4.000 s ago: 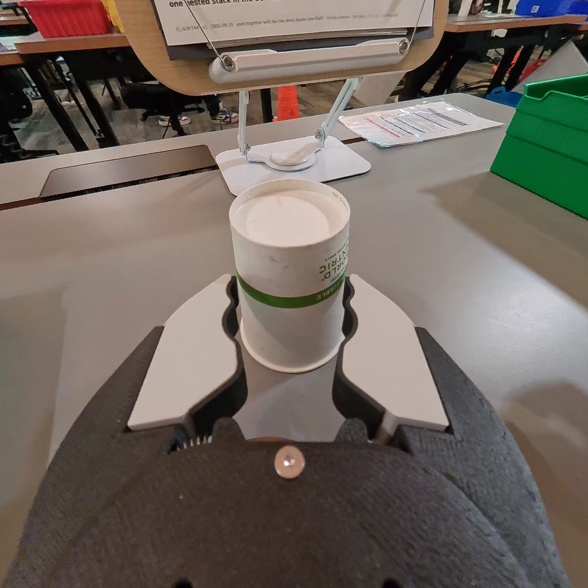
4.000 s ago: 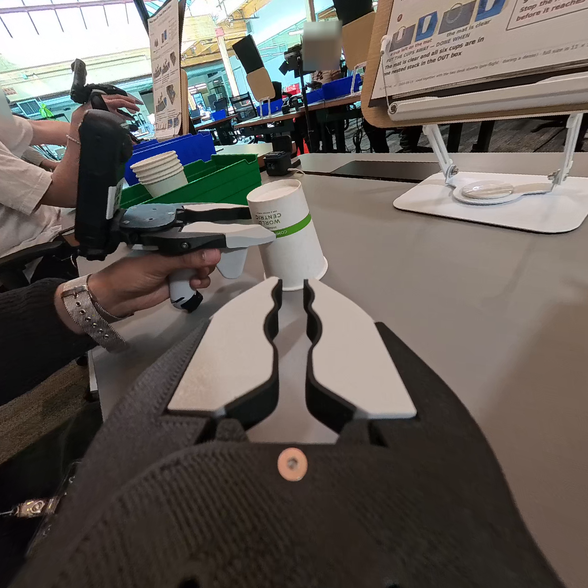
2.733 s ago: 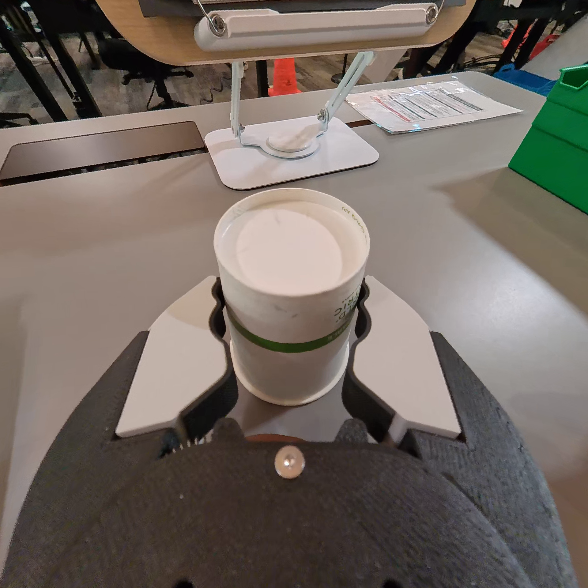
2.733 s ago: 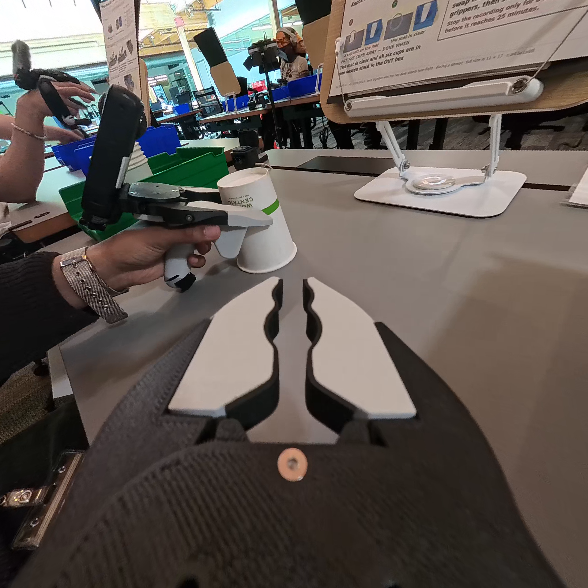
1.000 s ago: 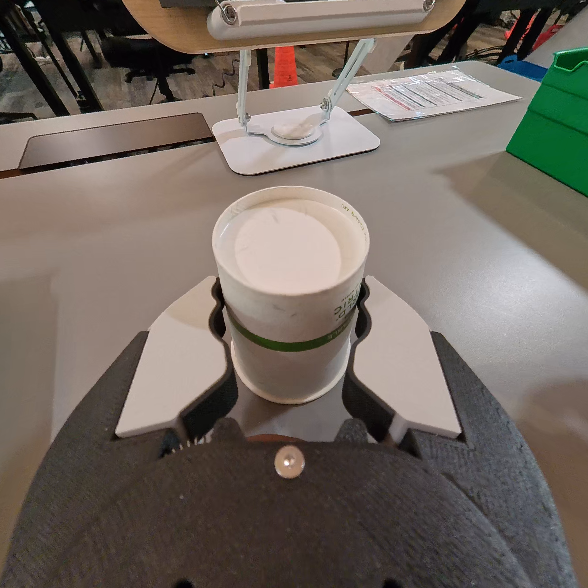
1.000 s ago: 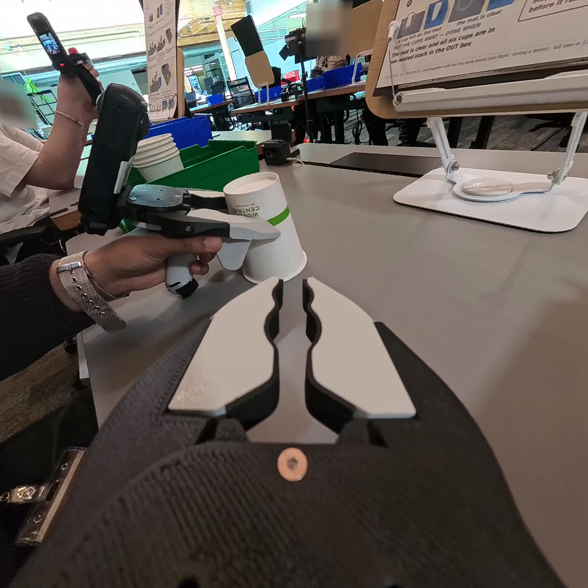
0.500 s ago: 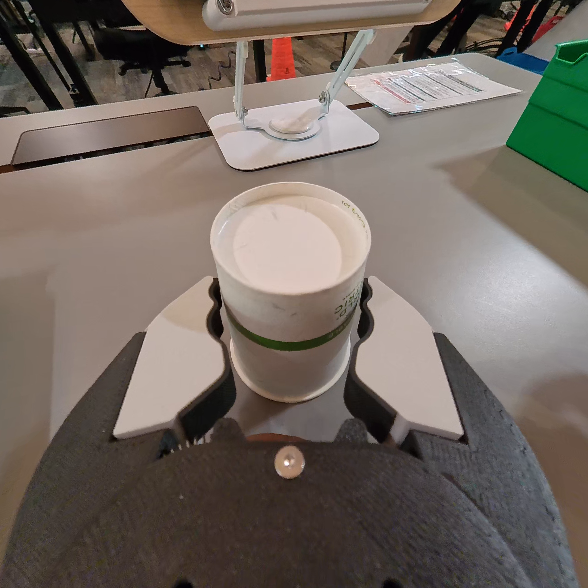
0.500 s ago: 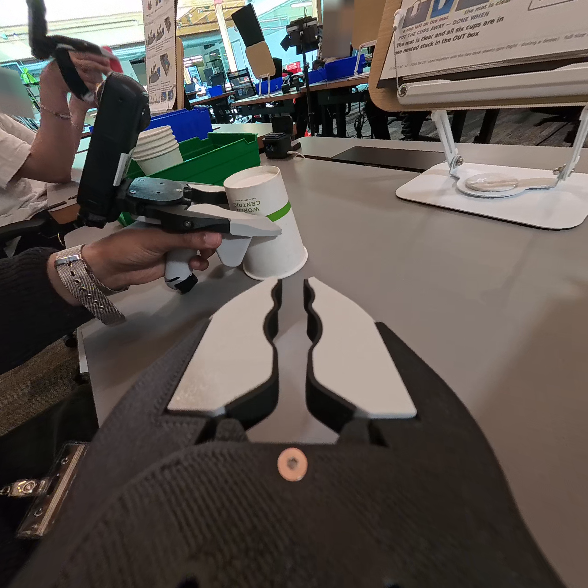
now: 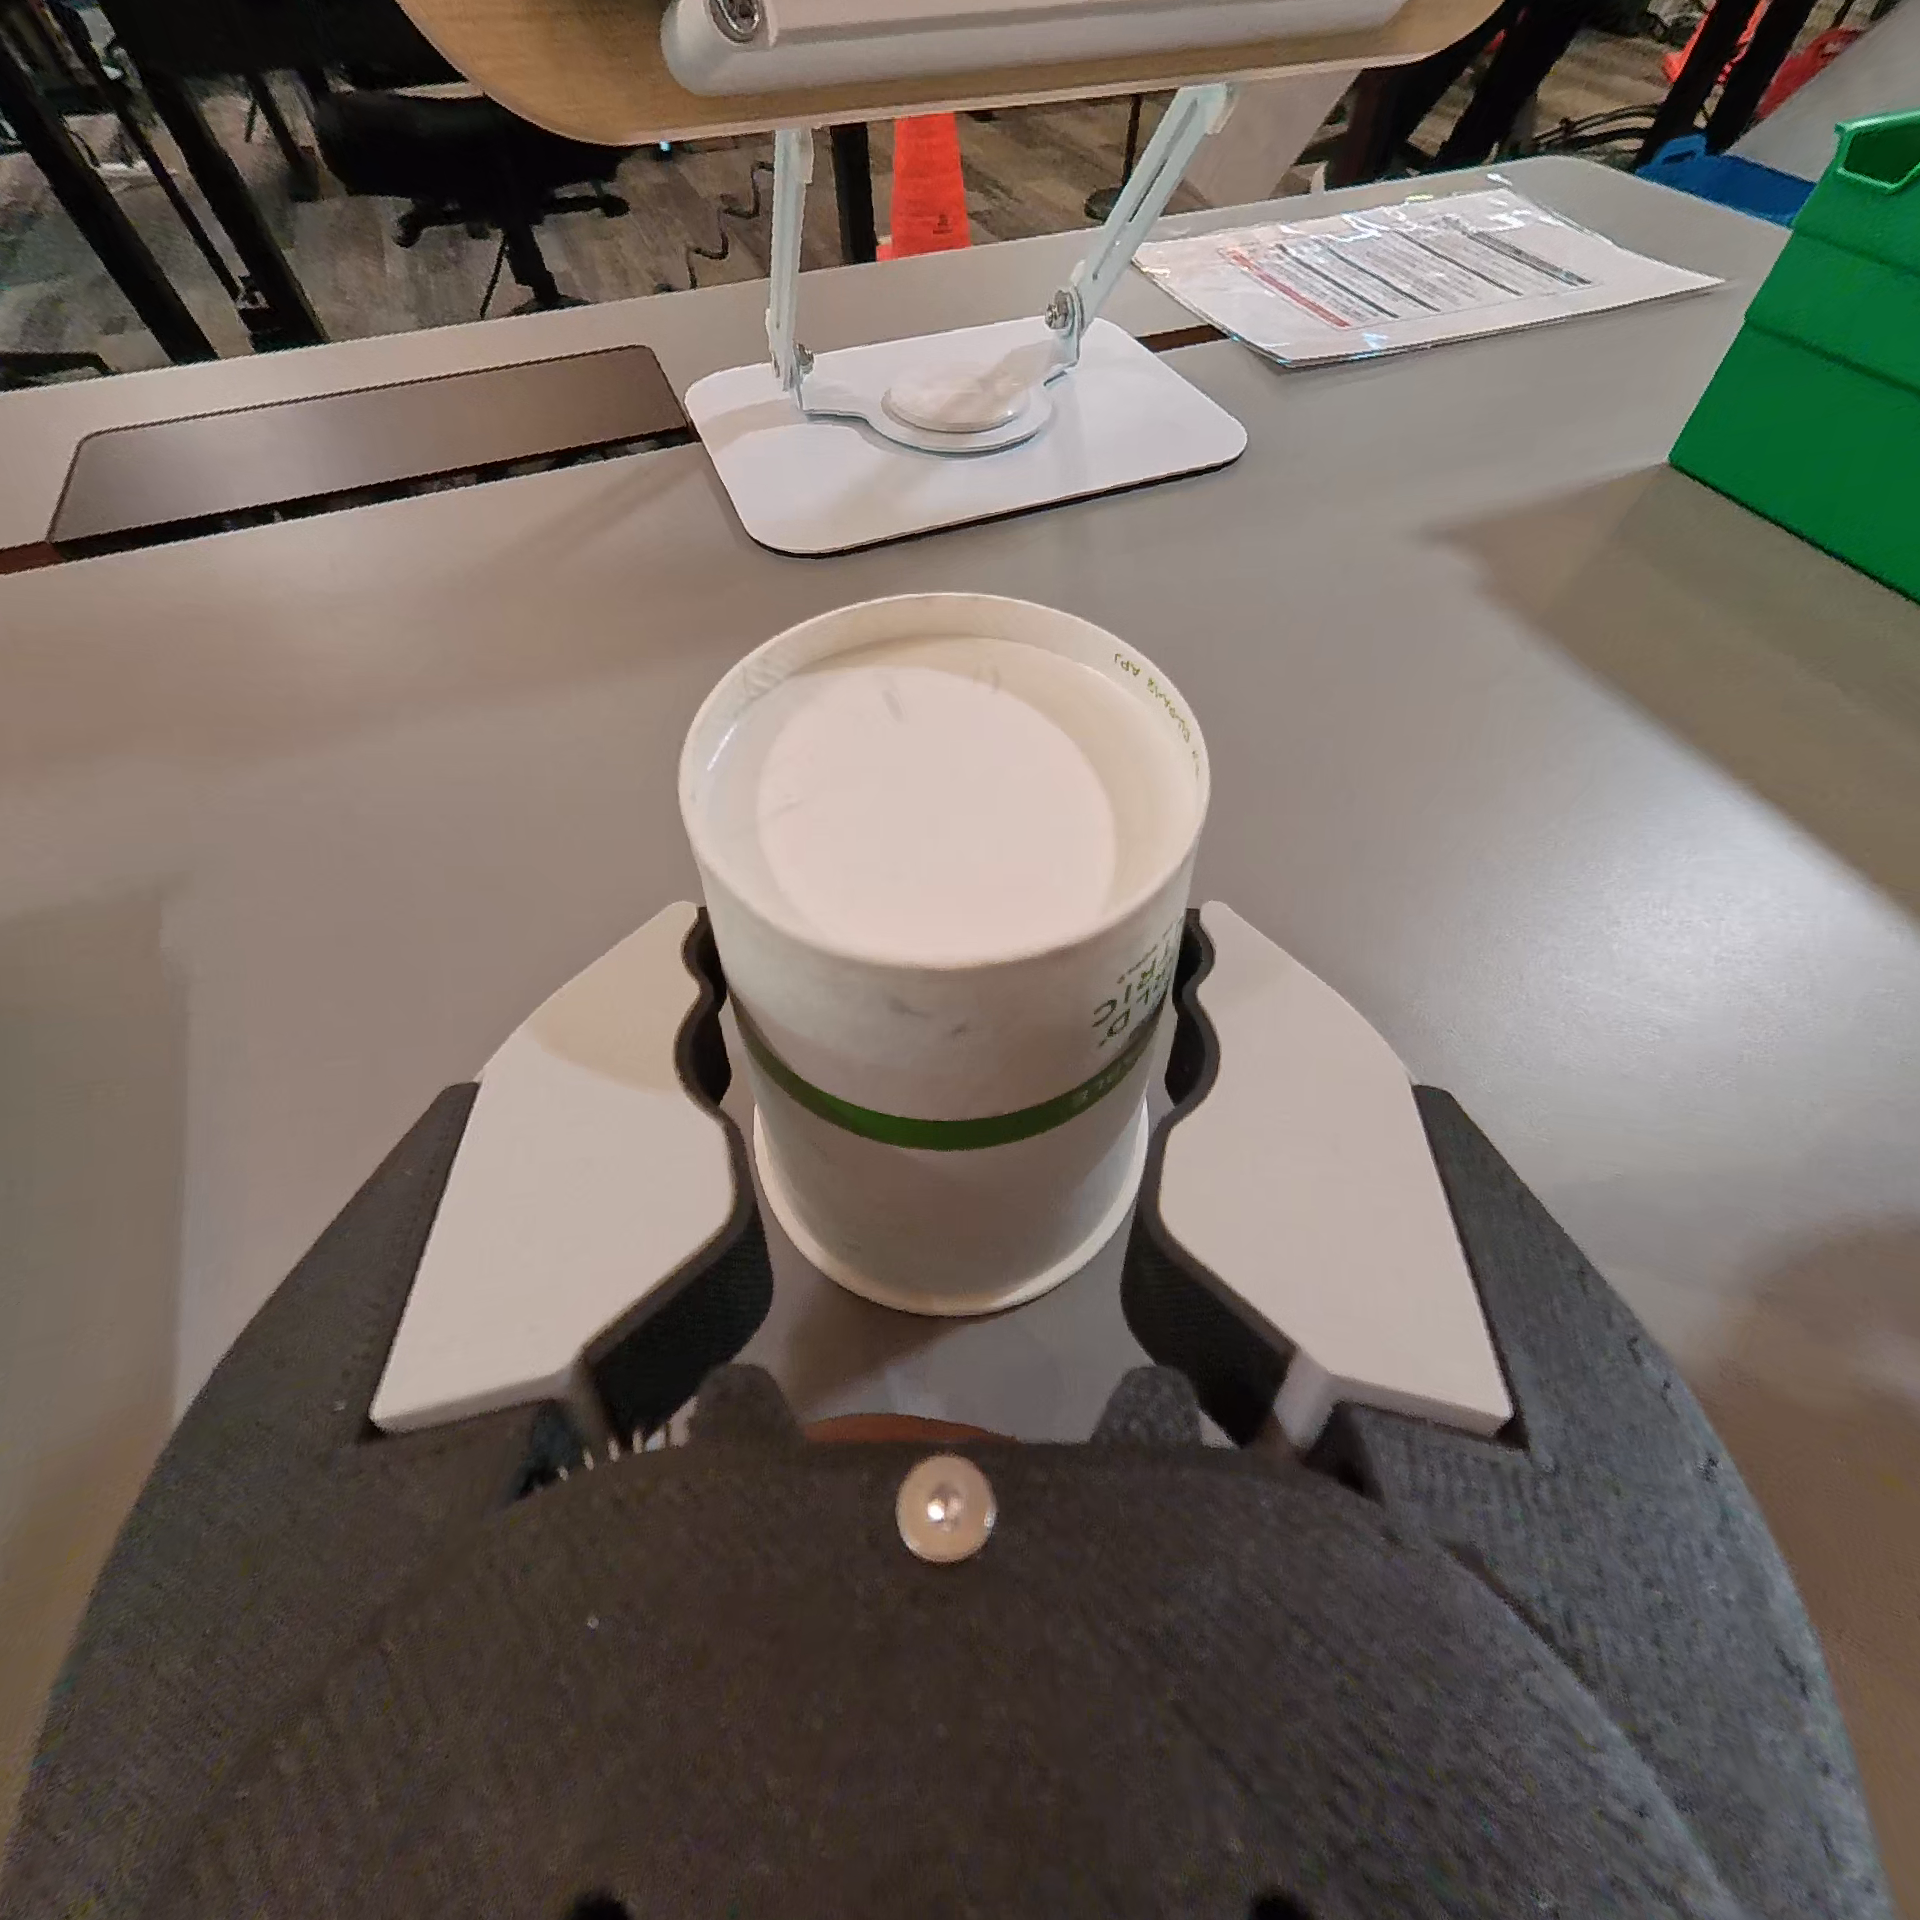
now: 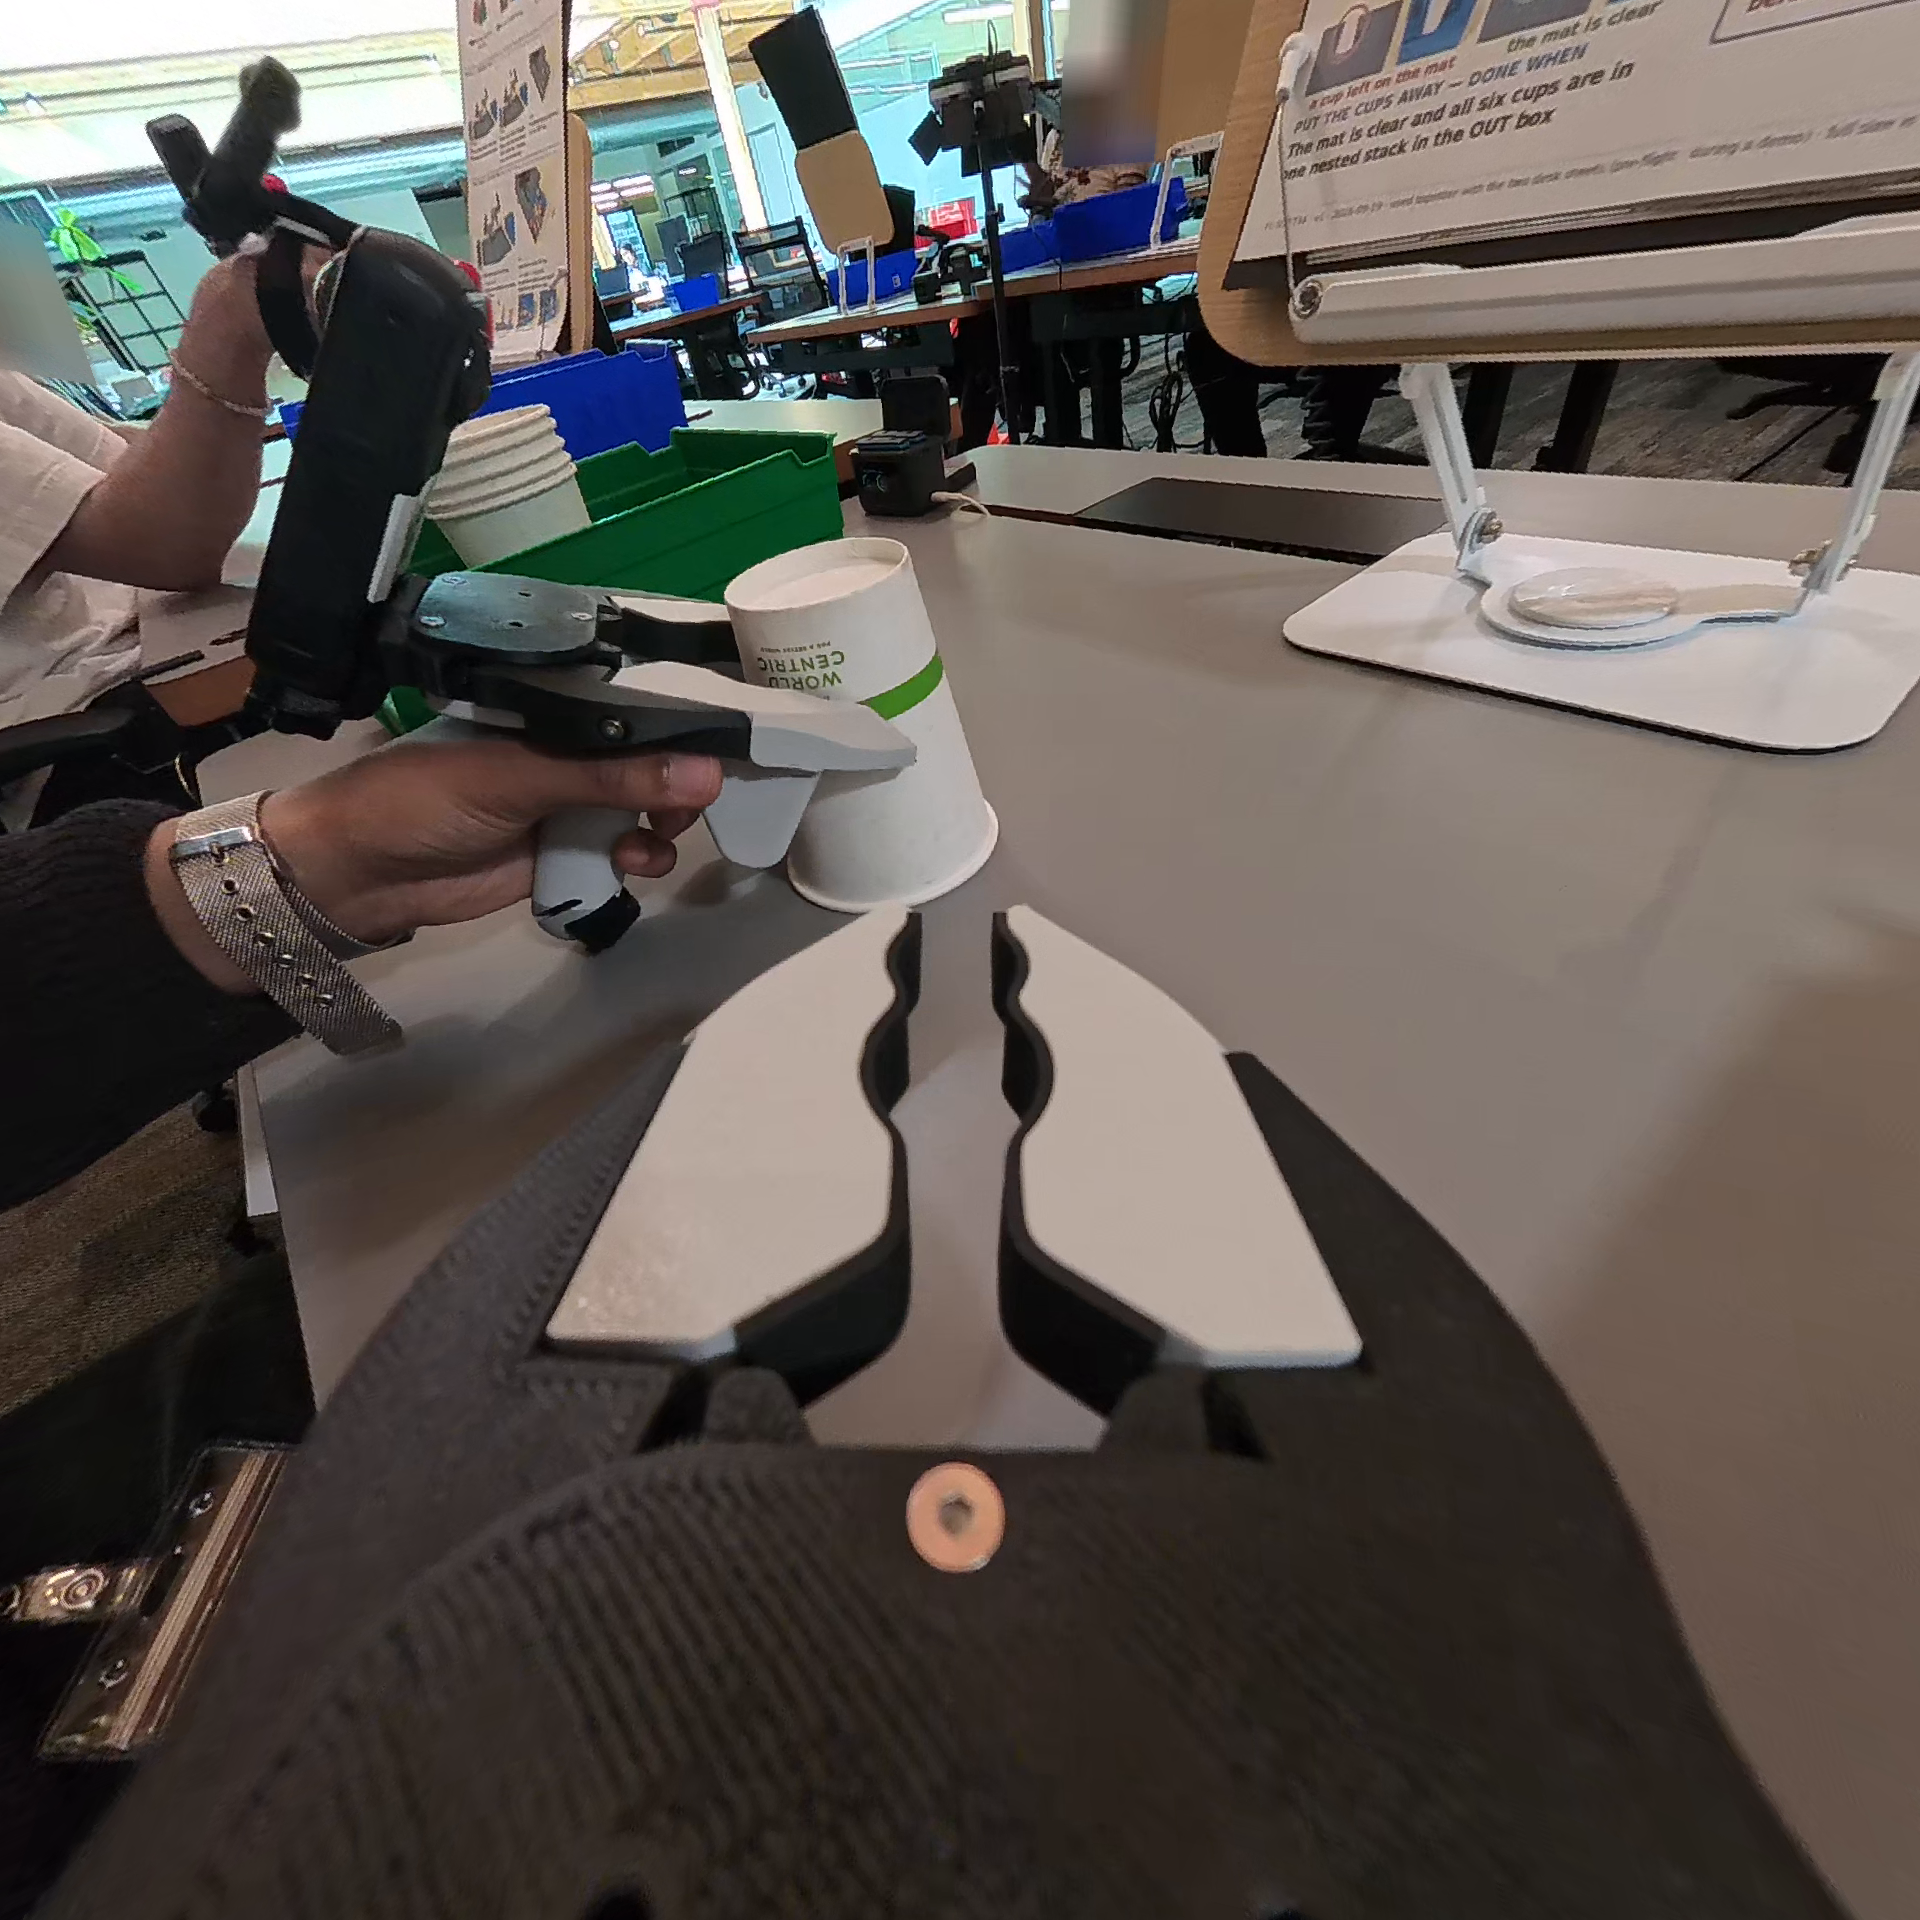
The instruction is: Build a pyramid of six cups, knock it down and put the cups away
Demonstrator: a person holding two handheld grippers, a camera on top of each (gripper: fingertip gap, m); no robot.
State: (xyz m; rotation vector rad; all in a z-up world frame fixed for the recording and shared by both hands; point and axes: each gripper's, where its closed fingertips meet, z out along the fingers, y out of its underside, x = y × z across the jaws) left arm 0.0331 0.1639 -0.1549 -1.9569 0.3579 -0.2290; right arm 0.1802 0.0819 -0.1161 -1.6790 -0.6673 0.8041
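Note:
A white paper cup [image 9: 935,997] with a green band stands upside down between the fingers of my left gripper [image 9: 945,914]. Both fingers press its sides, so the gripper is shut on it. In the right wrist view the cup [image 10: 862,727] leans slightly, with its rim at or just above the grey table [image 10: 1351,935]; I cannot tell which. There a hand holds the left gripper [image 10: 821,691]. My right gripper [image 10: 954,920] is empty, its jaws nearly together. It hovers low over the table, just short of the cup's rim.
A white stand base [image 9: 966,447] carrying a board sits at the back of the table. A green bin [image 9: 1829,416] is at the right, beside a laminated sheet [image 9: 1423,270]. Another green bin [image 10: 686,520] holds stacked cups [image 10: 509,488]. A small black device [image 10: 899,473] sits behind it.
The cup sits deeper between the left fingers than four seconds ago, and the left gripper has shifted slightly. The right gripper has stayed shut and barely moved.

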